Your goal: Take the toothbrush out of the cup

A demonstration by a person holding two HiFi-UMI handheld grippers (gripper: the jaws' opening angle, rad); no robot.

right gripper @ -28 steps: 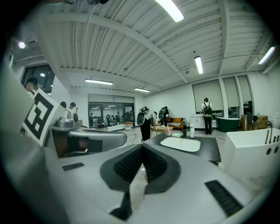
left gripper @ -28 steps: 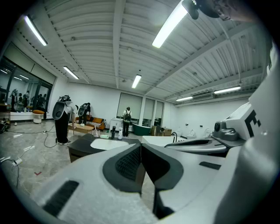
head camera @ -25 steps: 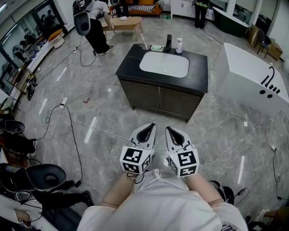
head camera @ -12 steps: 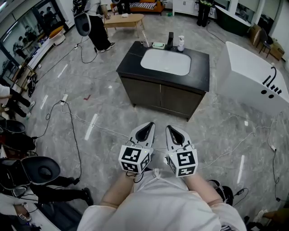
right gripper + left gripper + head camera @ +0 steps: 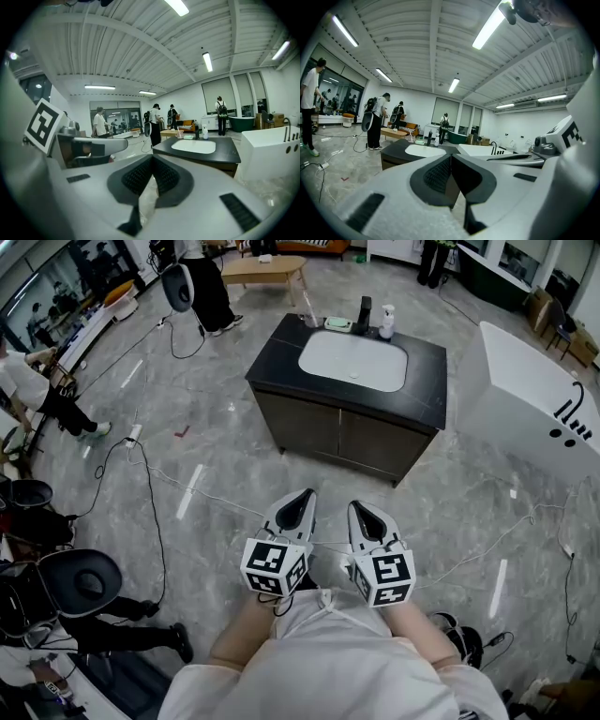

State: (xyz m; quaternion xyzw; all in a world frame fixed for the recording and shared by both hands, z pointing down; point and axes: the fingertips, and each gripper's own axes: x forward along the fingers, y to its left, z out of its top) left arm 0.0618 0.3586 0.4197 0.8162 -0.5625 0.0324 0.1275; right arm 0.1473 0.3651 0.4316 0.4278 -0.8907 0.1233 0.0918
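A clear cup [image 5: 311, 322] with a thin toothbrush standing in it sits at the back left corner of the black vanity top [image 5: 427, 395], far ahead of me. In the right gripper view the cup [image 5: 179, 133] is small and distant. My left gripper [image 5: 302, 501] and right gripper [image 5: 361, 509] are held side by side close to my body, over the floor and well short of the vanity. Both are shut, with nothing between the pads. In the gripper views the left gripper [image 5: 451, 157] and right gripper [image 5: 153, 159] point toward the vanity.
The vanity carries a white basin [image 5: 353, 361], a black faucet [image 5: 364, 313], a green soap dish [image 5: 338, 324] and a white pump bottle [image 5: 386, 324]. A white bathtub [image 5: 534, 413] stands right. Cables [image 5: 155, 512] cross the marble floor. People and chairs [image 5: 80, 582] are at the left.
The vanity has come slightly nearer and lower in the head view. Both grippers stay shut side by side. A person has walked into view at the far left.
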